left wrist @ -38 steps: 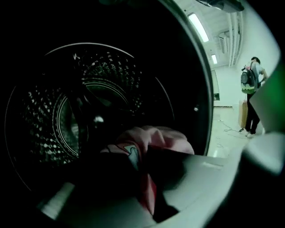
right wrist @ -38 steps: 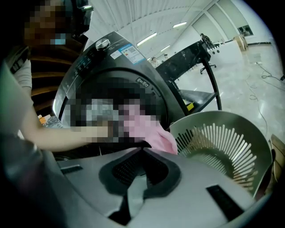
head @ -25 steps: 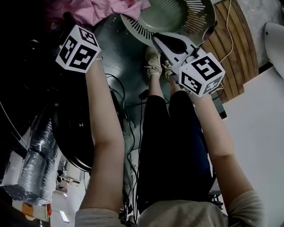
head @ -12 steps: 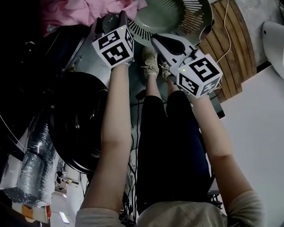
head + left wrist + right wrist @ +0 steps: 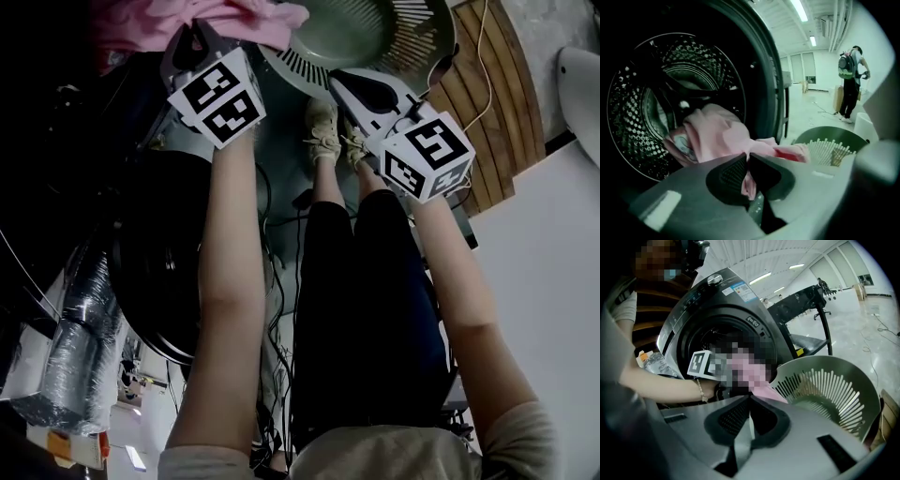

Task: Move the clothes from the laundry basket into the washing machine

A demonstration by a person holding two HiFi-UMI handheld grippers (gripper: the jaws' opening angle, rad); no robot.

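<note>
Frankly, much is obscured. In the head view the tips of the left gripper are lost against cloth and shadow, and in the right gripper view a blurred patch covers most of the machine's opening. The floor of the pale green slatted plastic laundry basket is cut off by the right gripper's body.

The crumpled pink fabric garment lies mostly inside the perforated steel drum of the dark grey front-loading washing machine. One fold trails out over the lip, straight to the left gripper. That gripper's jaws have just been closing and now pinch this pink fold between their black ribbed pads.

The right gripper hangs just beside the basket's rim, apart from the garment, jaws pressed pad to pad.
</note>
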